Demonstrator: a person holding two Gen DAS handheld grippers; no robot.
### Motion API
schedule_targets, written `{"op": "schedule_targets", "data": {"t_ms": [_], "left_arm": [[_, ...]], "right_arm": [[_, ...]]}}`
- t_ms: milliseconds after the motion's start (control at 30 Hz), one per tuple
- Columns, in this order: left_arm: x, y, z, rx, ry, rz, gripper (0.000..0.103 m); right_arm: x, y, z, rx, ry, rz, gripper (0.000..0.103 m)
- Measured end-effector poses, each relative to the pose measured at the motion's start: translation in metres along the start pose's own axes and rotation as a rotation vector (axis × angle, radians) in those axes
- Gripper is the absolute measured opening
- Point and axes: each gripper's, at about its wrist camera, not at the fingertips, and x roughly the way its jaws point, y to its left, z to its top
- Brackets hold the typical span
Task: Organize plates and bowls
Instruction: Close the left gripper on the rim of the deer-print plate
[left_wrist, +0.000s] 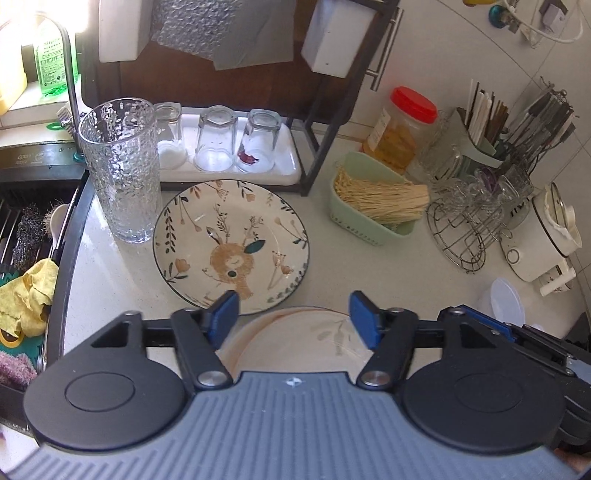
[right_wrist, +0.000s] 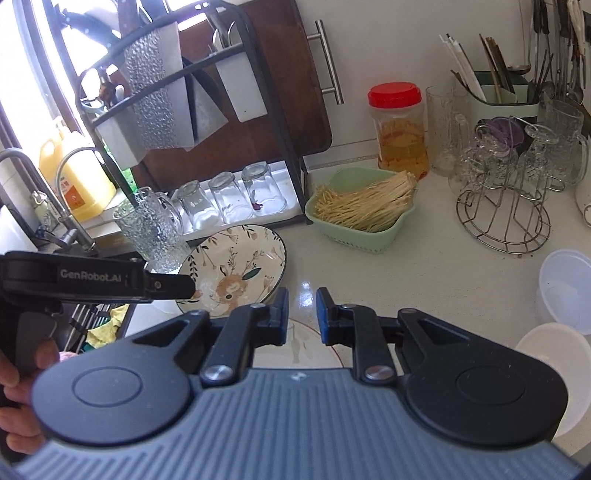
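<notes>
A cream plate with a brown rim (left_wrist: 295, 339) lies on the white counter right under my left gripper (left_wrist: 294, 319). That gripper's blue pads stand wide apart on either side of the plate and touch nothing. In the right wrist view my right gripper (right_wrist: 303, 314) has its pads nearly together, and the same plate's edge (right_wrist: 306, 349) shows between them, apparently pinched. Just beyond lies a plate painted with a deer and flowers (left_wrist: 231, 240), flat on the counter (right_wrist: 236, 266). A finger (right_wrist: 173, 286) of my left gripper reaches in from the left.
A tall textured glass (left_wrist: 120, 170) stands left of the deer plate, beside the sink edge (left_wrist: 70, 236). Behind is a tray of upturned glasses (left_wrist: 218, 144). A green basket of noodles (left_wrist: 376, 199), a wire glass rack (right_wrist: 506, 199) and white plastic tubs (right_wrist: 565, 288) sit to the right.
</notes>
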Motion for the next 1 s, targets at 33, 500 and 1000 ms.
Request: {"op": "schedule_targets", "data": {"t_ms": [33, 500, 1000], "left_arm": [[0.003, 0.003, 0.002, -0.003, 0.002, 0.004, 0.081], [0.053, 0.045, 0.024, -0.063, 0.052, 0.008, 0.084], [0.101, 0.092, 0.033, -0.104, 0.104, 0.109, 0.083]], "right_arm": [[0.003, 0.001, 0.001, -0.011, 0.001, -0.006, 0.035], [0.053, -0.006, 0.012, 0.039, 0.078, -0.024, 0.063], [0.144, 0.01, 0.035, 0.018, 0.201, 0.07, 0.057]]}}
